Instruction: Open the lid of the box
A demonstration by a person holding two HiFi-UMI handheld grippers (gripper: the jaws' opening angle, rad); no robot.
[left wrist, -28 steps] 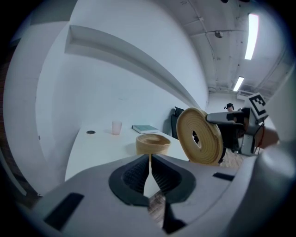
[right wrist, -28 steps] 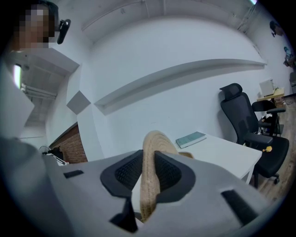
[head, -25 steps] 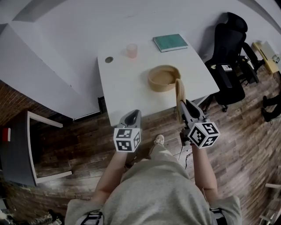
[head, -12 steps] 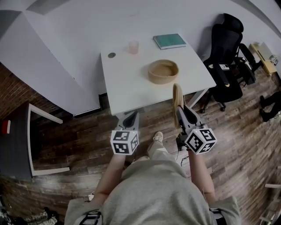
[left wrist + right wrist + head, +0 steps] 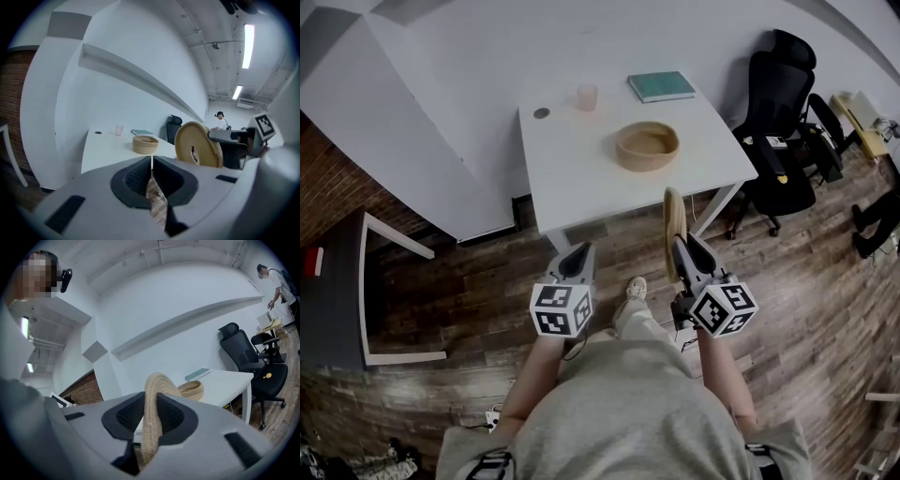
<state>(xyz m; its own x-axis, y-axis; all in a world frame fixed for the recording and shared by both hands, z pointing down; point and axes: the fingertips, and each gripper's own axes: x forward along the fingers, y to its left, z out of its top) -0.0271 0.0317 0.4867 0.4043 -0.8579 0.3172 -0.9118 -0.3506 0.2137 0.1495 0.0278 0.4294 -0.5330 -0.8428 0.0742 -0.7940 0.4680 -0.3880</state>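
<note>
1 round tan woven box: open, on white worktop
Round tan woven-rope lid: on edge in the air, already off, well apart from box
Left tongs: together, empty
Right tongs: clamped on lid rim
Handling: probably light, stiffish, rough-surfaced, not fragile; rim hold looks secure

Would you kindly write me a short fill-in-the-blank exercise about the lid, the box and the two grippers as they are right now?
1. The right gripper is shut on the woven lid, while the left gripper is shut and holds ____.
2. The round woven box stands open on the white ____.
3. Behind the box lies a green ____.
Missing words: nothing; table; book.
</note>
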